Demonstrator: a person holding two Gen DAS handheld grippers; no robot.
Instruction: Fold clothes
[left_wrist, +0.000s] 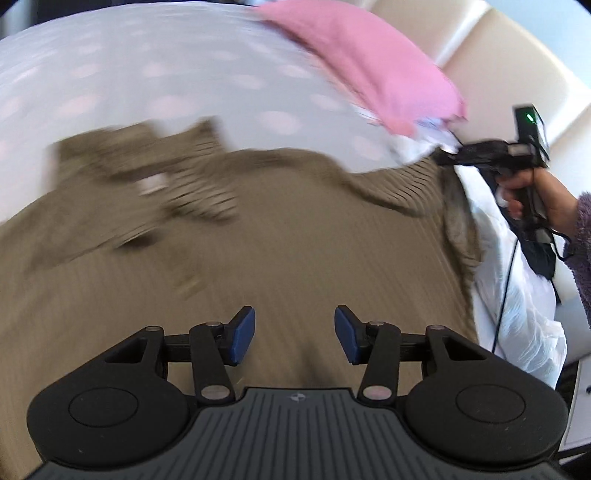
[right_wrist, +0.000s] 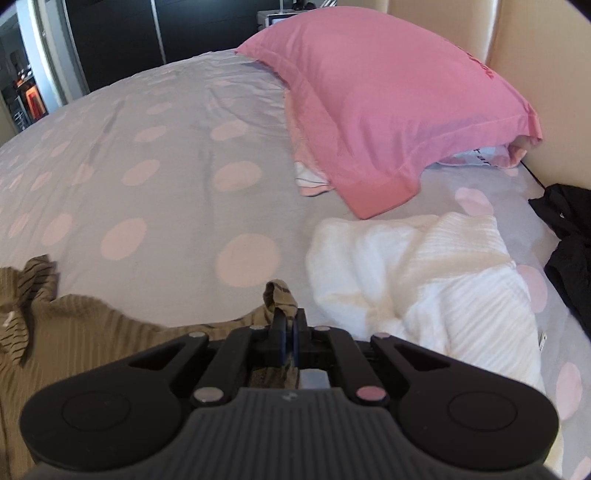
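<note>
Olive ribbed garment (left_wrist: 295, 236) lies spread over the near edge of the bed (right_wrist: 177, 155), beside a white knit (right_wrist: 424, 280). The right gripper (right_wrist: 289, 332) is clenched on a pinch of its hem; the left gripper (left_wrist: 294, 334) hangs released above the cloth, nothing between its pads. That small pinch may slip, or drag the cloth into wrinkles. Dotted bedding, a pink pillow (right_wrist: 388, 110) toward the padded headboard (right_wrist: 535, 55), and a dark wardrobe (right_wrist: 118, 37) complete the room.

Your olive-brown ribbed sweater (left_wrist: 295, 236) lies spread across the dotted bedspread (right_wrist: 177, 155), its striped collar end rumpled at the far left. One corner is bunched up, pinched tight in your right gripper (right_wrist: 290, 334).
</note>
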